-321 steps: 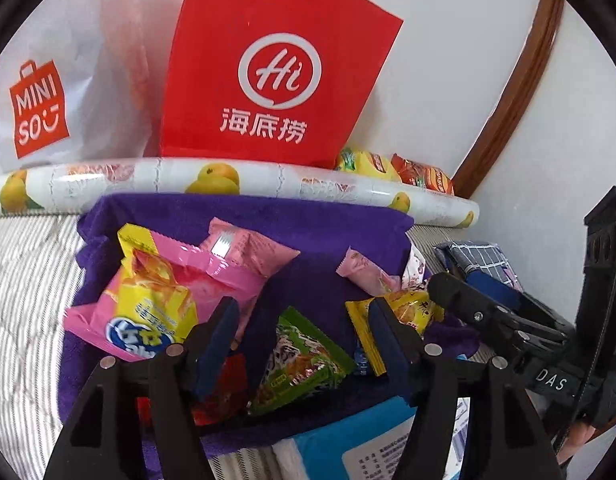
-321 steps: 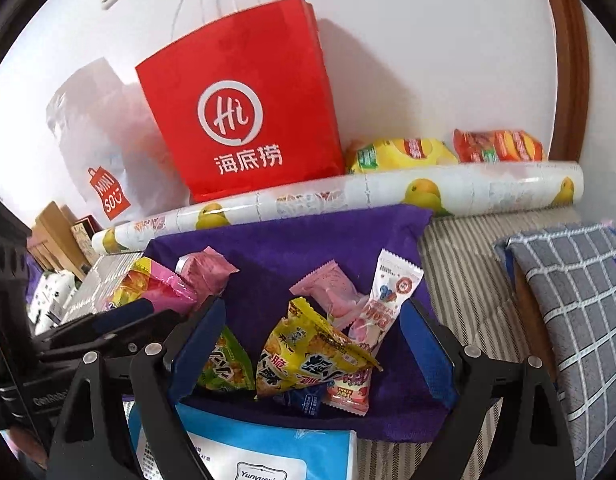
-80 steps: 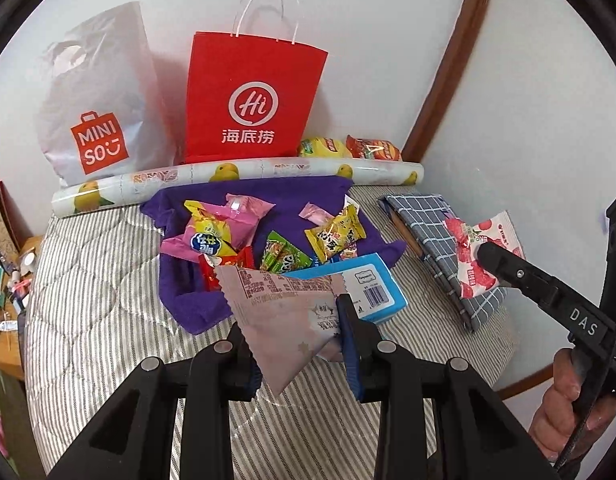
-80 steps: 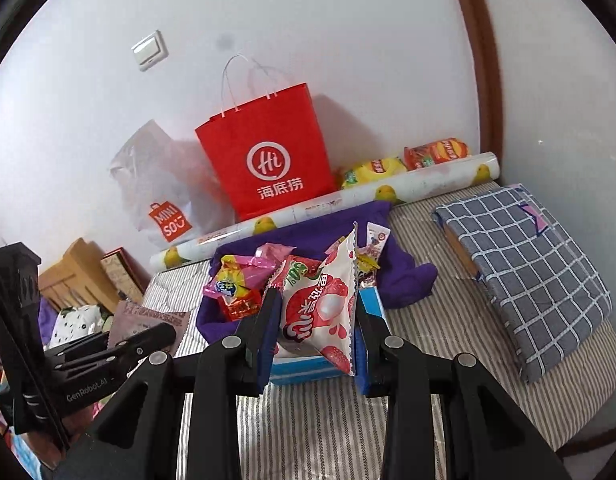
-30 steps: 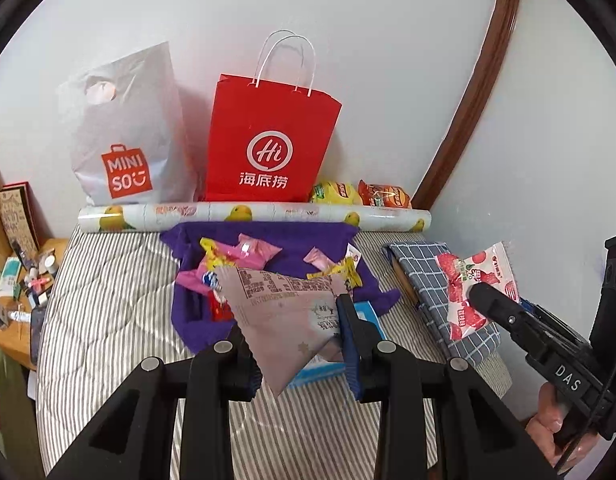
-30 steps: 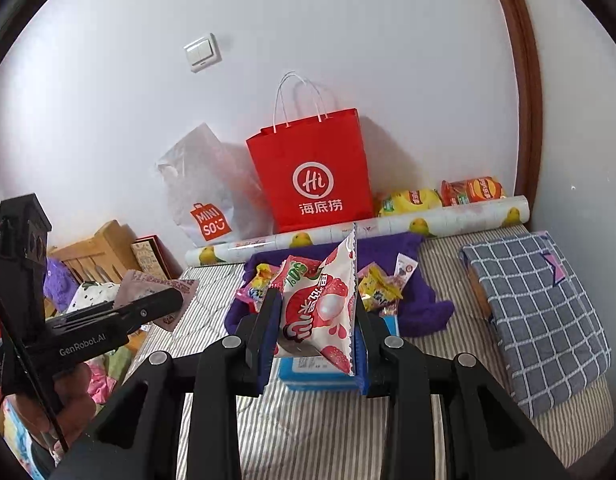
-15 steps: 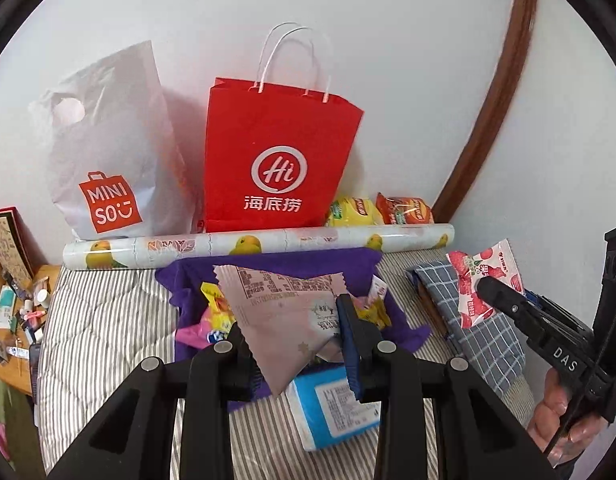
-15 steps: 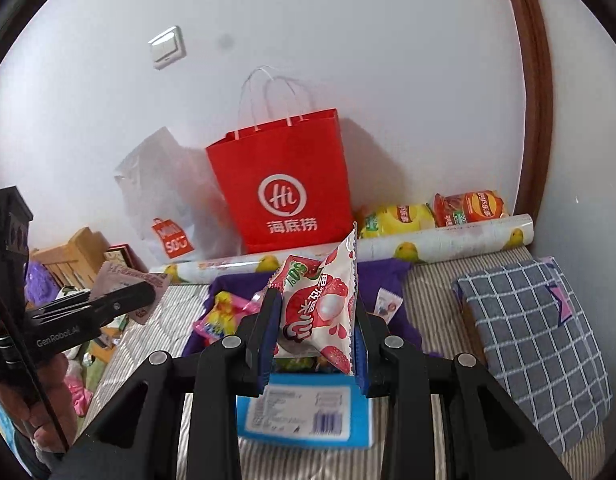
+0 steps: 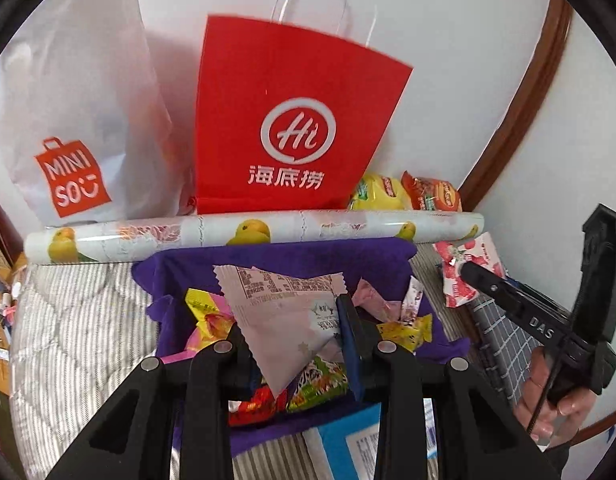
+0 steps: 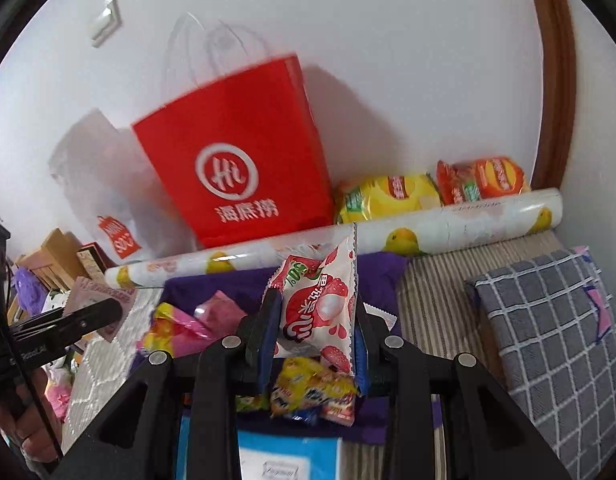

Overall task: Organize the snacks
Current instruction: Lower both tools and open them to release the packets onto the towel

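Note:
My left gripper (image 9: 294, 330) is shut on a pale pink snack packet (image 9: 282, 312) with printed text, held above the purple cloth (image 9: 292, 258). My right gripper (image 10: 313, 334) is shut on a white-and-red strawberry snack packet (image 10: 321, 300); that packet also shows at the right in the left wrist view (image 9: 463, 270). Several loose snack packets lie on the cloth, among them a yellow one (image 10: 311, 390) and a pink one (image 10: 212, 316). Behind stands the red paper bag (image 9: 296, 120), upright against the wall.
A white MINISO bag (image 9: 76, 120) leans left of the red bag. A duck-printed roll (image 9: 252, 234) lies along the cloth's far edge, with yellow and orange chip bags (image 10: 391, 194) behind it. A blue box (image 10: 286, 456) sits near me, a grey checked cushion (image 10: 555, 332) at the right.
Both grippers have moved forward and down toward the cloth and the red bag, which now look much larger. Each still holds its packet.

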